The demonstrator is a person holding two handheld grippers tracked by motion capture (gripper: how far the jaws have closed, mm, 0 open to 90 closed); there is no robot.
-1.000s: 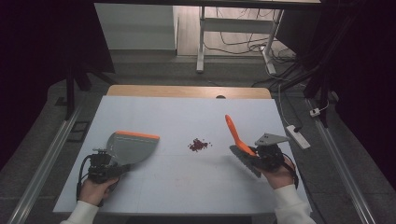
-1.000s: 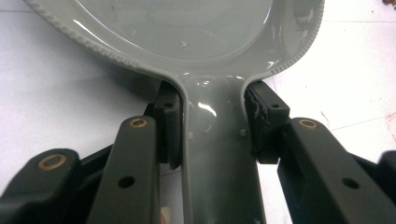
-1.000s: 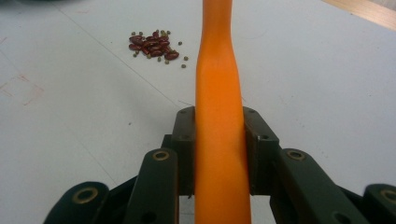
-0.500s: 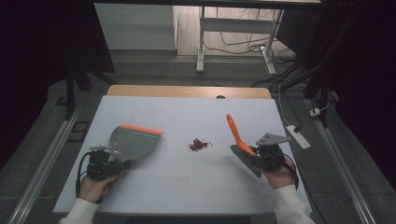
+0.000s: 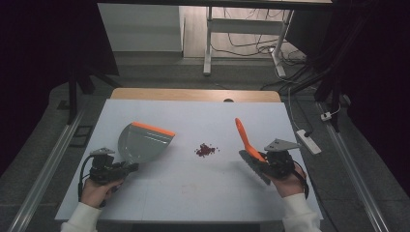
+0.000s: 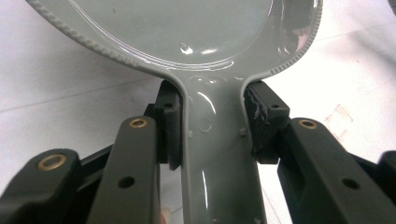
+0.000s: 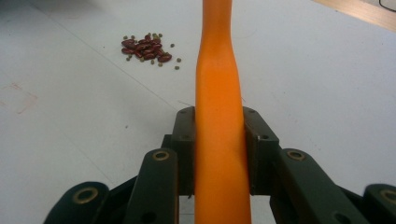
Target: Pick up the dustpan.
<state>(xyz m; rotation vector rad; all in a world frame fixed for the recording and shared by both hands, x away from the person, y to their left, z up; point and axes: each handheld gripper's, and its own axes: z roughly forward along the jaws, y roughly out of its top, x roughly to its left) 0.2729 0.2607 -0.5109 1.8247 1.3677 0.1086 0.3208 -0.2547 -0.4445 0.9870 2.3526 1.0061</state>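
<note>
In the middle of the high view a small heap of dark red beans [image 5: 206,150] lies on the white desk [image 5: 203,198], with a few tiny greenish grains scattered at its edge; in my right gripper view the same heap sits in the upper left.

Left of the heap, my left gripper [image 5: 126,167] has its jaws clamped on the grey handle of the dustpan [image 5: 143,141]. In my left gripper view the handle runs up between the two pads, which press on it from both sides, and the pan's round bowl spreads across the top of the frame. In the high view the pan sits left of centre, its orange lip turned toward the beans and well apart from them.

Right of the heap, my right gripper [image 5: 263,162] has its jaws closed on the orange handle of the brush [image 5: 245,138]. In my right gripper view the handle rises straight up the middle, squeezed between both pads. In the high view the handle slants up and to the left, the grey bristles hang at lower right of it, and the brush is near the beans without touching them.

My left hand [image 5: 95,189] is at lower left, my right hand [image 5: 288,182] at lower right.
</note>
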